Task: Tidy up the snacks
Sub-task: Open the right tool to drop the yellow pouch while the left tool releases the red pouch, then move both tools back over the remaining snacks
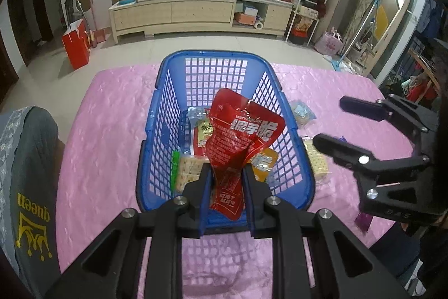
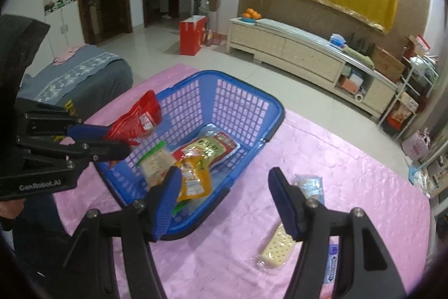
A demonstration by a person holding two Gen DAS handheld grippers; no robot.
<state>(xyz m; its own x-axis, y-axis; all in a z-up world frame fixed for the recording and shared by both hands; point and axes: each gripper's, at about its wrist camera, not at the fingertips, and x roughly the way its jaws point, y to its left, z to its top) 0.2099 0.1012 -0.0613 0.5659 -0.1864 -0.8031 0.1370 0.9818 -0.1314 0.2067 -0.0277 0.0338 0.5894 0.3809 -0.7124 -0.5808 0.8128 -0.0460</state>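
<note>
A blue plastic basket (image 1: pixel 179 91) stands on a pink-covered table (image 1: pixel 106 108) and holds several snack packets. My left gripper (image 1: pixel 226 181) is shut on a red snack packet (image 1: pixel 240 131) and holds it over the basket's near end; it also shows in the right wrist view (image 2: pixel 119 140), with the red packet (image 2: pixel 137 116) above the basket (image 2: pixel 246 100). My right gripper (image 2: pixel 224 178) is open and empty, just right of the basket; it shows in the left wrist view (image 1: pixel 333 125). A cracker packet (image 2: pixel 275 247), a pale blue packet (image 2: pixel 309 184) and a blue-white packet (image 2: pixel 330 268) lie on the table to the right.
A grey cushion (image 1: pixel 25 173) sits at the table's left edge. Beyond the table is tiled floor with a red paper bag (image 1: pixel 77 42) and a low cream cabinet (image 1: pixel 196 13) against the wall. Shelving and clutter stand at the right.
</note>
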